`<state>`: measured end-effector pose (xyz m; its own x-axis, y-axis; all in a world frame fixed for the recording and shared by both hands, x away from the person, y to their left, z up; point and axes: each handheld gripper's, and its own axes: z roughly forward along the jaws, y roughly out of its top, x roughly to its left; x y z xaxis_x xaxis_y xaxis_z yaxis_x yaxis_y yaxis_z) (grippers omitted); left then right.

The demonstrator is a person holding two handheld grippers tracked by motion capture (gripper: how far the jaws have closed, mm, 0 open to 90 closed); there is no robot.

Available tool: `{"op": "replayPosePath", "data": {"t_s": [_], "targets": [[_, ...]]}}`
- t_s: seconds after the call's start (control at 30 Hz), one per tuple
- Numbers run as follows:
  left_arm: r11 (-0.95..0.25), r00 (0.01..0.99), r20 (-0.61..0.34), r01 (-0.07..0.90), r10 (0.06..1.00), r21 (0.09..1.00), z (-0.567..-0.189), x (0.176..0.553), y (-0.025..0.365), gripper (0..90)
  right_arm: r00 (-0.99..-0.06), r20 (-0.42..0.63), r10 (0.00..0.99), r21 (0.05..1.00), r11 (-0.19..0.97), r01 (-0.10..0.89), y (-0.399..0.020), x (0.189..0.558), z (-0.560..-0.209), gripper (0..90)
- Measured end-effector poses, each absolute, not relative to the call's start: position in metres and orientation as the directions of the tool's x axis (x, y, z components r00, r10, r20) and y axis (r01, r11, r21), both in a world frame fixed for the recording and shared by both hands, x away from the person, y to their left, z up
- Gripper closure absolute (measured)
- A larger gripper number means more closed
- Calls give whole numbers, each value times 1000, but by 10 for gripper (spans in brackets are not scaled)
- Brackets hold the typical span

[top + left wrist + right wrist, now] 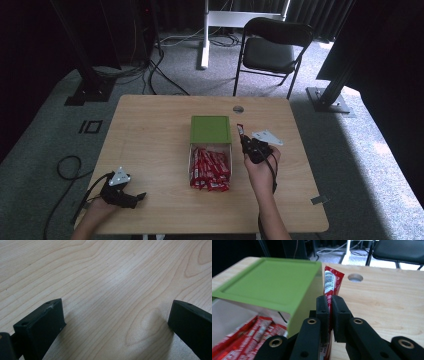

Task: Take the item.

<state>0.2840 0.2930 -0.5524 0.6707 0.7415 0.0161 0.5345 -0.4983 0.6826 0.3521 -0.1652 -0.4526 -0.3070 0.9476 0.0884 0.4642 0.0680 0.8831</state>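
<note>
The right tongs [330, 305] were clenched on a red sachet [331, 282], pinching it about midway so that its upper end, with a barcode printed on it, stood up above the jaws. In the high view these tongs [243, 137] hung over the worktop [150, 135] just to the right of a green box [210, 129], with the sachet [240, 129] pointing away from the person. The green box was open at its near side, and a heap of like red sachets [210, 170] spilled from a clear tray at its mouth toward the person. In the right gripper view the held sachet sat just beside the box's green wall [305, 297]. The left tongs [140, 196] rested near the worktop's front left corner, well apart from the box, and its jaws stood wide apart with nothing but bare wood [112, 290] between them.
</note>
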Motion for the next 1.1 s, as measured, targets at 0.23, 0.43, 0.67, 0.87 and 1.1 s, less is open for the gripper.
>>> {"op": "replayPosePath", "data": {"t_s": [0.23,0.43,0.67,0.87,1.1], "targets": [[-498,670,15,535,742,683,-552,284,293,15,-277,109,955,867,45,495,-163,360,-478,849],[-500,671,17,535,741,681,-552,284,293,15,-260,125,957,844,35,535,-162,367,-499,848],[-498,671,15,536,742,682,-552,284,293,15,-248,137,959,826,28,563,-159,375,-518,848],[-498,670,15,536,742,681,-552,284,293,15,-235,163,958,804,9,595,-158,381,-531,849],[-500,671,17,535,741,681,-552,284,293,14,-217,170,961,778,4,628,-159,386,-542,850]]}}
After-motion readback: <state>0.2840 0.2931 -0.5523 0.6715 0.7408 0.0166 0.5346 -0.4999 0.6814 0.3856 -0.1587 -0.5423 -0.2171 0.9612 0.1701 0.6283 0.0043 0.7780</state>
